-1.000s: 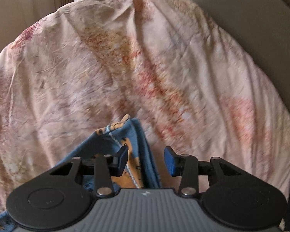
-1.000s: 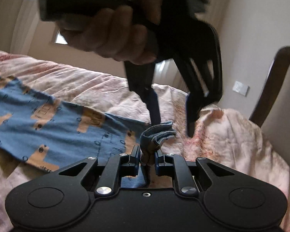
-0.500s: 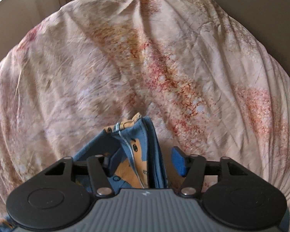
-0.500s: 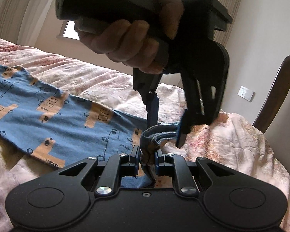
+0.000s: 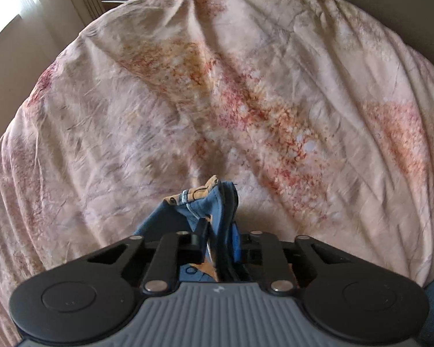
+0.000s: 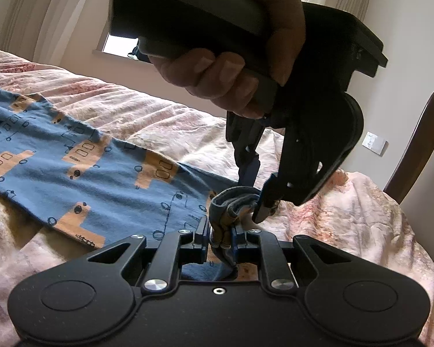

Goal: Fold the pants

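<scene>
The pants (image 6: 81,173) are blue with orange block prints and lie spread on the bed, stretching to the left in the right wrist view. My right gripper (image 6: 220,238) is shut on a bunched edge of the pants. My left gripper (image 5: 218,241) is shut on the same bunched end of the pants (image 5: 211,208). In the right wrist view the left gripper (image 6: 254,199) comes down from above, held by a hand, its fingertips at the cloth bunch just beyond my right fingers.
A pink and orange patterned bedspread (image 5: 246,101) covers the bed. A dark wooden chair (image 6: 419,144) stands at the right. A window (image 6: 118,46) and curtains are behind the bed.
My left gripper came down onto the bunched edge of the pants and closed on it. My right gripper stayed shut on the cloth.
</scene>
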Demonstrator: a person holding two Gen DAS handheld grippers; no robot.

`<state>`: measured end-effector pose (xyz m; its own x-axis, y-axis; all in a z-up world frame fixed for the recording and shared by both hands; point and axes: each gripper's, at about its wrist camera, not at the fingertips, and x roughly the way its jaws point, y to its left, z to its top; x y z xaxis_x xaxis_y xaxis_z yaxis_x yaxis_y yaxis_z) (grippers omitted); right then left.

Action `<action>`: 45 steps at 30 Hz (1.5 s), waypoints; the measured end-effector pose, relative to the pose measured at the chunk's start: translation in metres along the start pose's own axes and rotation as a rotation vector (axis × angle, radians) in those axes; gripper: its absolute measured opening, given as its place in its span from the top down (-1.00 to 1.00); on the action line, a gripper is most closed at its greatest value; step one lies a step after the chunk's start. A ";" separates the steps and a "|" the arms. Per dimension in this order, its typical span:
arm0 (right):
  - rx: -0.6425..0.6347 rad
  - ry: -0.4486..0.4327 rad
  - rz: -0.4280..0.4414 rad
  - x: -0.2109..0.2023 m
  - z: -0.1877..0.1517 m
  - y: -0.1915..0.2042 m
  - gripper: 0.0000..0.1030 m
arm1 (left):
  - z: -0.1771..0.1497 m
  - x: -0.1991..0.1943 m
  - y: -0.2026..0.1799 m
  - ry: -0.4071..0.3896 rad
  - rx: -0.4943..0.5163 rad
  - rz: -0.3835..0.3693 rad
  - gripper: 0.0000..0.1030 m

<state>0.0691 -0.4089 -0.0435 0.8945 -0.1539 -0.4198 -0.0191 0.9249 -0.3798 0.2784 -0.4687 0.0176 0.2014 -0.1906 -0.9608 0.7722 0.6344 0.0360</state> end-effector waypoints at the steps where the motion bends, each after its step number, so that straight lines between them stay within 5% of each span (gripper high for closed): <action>1: -0.001 -0.002 -0.001 0.000 0.000 0.000 0.69 | 0.000 -0.003 0.004 -0.012 -0.026 -0.021 0.68; 8: 0.021 -0.073 0.004 -0.009 0.004 -0.001 0.69 | -0.028 -0.040 0.044 -0.158 -0.255 -0.174 0.74; 13: 0.048 -0.235 0.088 -0.030 0.010 0.000 0.69 | -0.071 -0.075 0.087 -0.260 -0.446 -0.275 0.74; 23: -0.041 -0.373 0.349 -0.048 0.021 0.038 0.71 | -0.198 -0.082 0.162 -0.395 -0.756 -0.264 0.75; 30: -0.111 -0.244 0.482 -0.035 0.024 0.083 0.72 | -0.249 -0.037 0.182 -0.374 -0.753 -0.172 0.75; 34: -0.135 -0.134 0.512 -0.020 0.018 0.096 0.72 | -0.265 -0.019 0.188 -0.367 -0.820 -0.201 0.75; 45: -0.120 -0.132 0.525 -0.017 0.014 0.096 0.72 | -0.260 -0.023 0.176 -0.396 -0.755 -0.127 0.84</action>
<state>0.0584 -0.3122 -0.0611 0.7993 0.3694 -0.4739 -0.5217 0.8180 -0.2422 0.2530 -0.1574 -0.0256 0.4443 -0.4517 -0.7737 0.2240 0.8922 -0.3923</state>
